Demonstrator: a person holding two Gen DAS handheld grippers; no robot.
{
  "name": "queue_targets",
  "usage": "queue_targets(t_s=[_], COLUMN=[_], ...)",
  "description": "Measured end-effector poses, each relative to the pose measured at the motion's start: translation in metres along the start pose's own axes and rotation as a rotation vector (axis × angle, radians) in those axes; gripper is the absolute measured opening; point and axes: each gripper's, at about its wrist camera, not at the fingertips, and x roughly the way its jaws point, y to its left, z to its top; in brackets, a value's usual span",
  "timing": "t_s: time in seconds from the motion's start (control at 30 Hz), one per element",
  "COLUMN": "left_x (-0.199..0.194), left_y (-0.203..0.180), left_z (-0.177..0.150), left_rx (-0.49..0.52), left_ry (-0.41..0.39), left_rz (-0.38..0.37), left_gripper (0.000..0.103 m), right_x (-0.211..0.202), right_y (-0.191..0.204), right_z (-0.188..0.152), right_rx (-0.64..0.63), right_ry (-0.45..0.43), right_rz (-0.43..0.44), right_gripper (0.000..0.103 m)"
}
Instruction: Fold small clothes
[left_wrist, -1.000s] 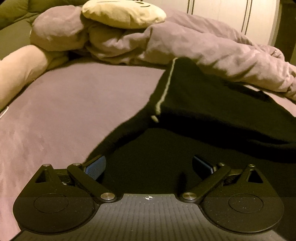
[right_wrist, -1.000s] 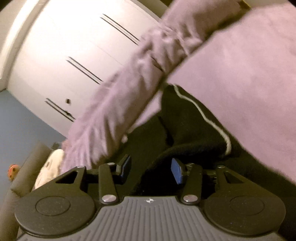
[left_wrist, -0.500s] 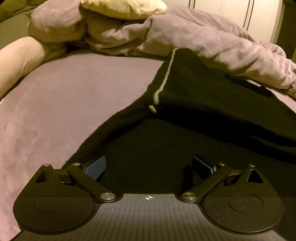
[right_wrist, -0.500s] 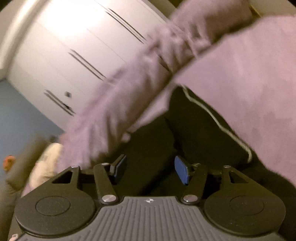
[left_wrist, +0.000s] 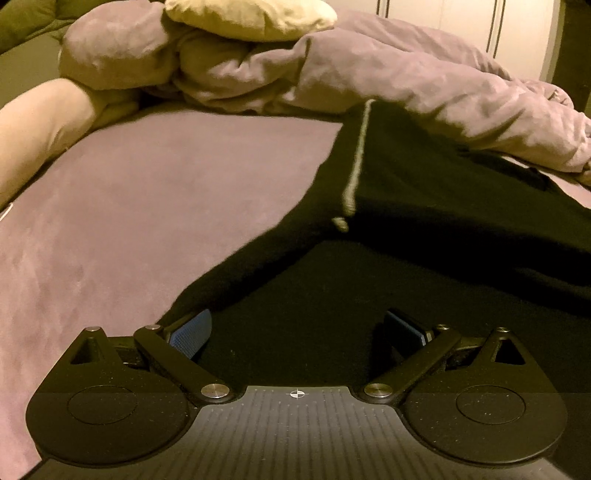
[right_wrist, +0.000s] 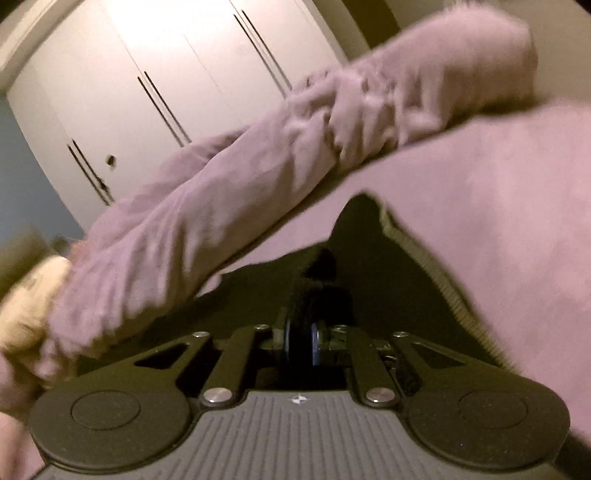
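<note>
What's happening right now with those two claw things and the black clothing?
Left gripper open over black garment. Right gripper shut on its fabric. Rumpled duvet crowds far edge.

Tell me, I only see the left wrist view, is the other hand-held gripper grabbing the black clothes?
Observer: Yes, the right hand-held gripper is shut on a fold of the black knitted garment with a pale stripe.
Operator: Is mine grabbing too?
Observer: No, the left hand-held gripper is open over the garment.
Operator: What's behind the other one?
Observer: White wardrobe doors with dark slim handles, beyond the crumpled mauve duvet.
</note>
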Motion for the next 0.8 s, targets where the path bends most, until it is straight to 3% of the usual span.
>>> queue_targets(t_s=[0.07,0.17,0.27,0.3,0.43,0.57,0.8], left_x=[-0.001,0.001,-0.004,-0.006,-0.018,-0.034,-0.063], left_y=[-0.001,-0.005,-0.007,-0.005,-0.003,-0.006,-0.009], left_z=[-0.001,-0.003,-0.006,-0.007,-0.019,-0.037,-0.053], left_rx=[0.01,0.036,0.042,0.038,0.052,0.084,0.072], left_ry=[0.001,0.004,0.011,0.014,0.033,0.053,0.109], left_rz=[0.001,0.015,0.012,0.005,-0.003,-0.01,-0.032], left_gripper=[0.102,0.102,0.102,0.102,0.102,0.102,0.102], right_x=[0.002,0.023,0.017,0.012,-0.036,-0.095,-0.171], right_y=[0.002,-0.003,-0.019,-0.023,-0.026,-0.028,-0.032], right_z=[-0.006,-0.018,-0.014,-0.012,-0.02,-0.053,-0.114], right_rx=[-0.074,-0.126,-0.032,0.007,-0.007,-0.096,-0.198], right_ry=[-0.004,0.106,0.1,0.113,0.111,0.144,0.197], right_rz=[-0.017,-0.043,0.02,0.026,0.041,0.078,0.059], right_gripper=[0.01,0.012,0.013,0.018,0.03,0.031,0.033])
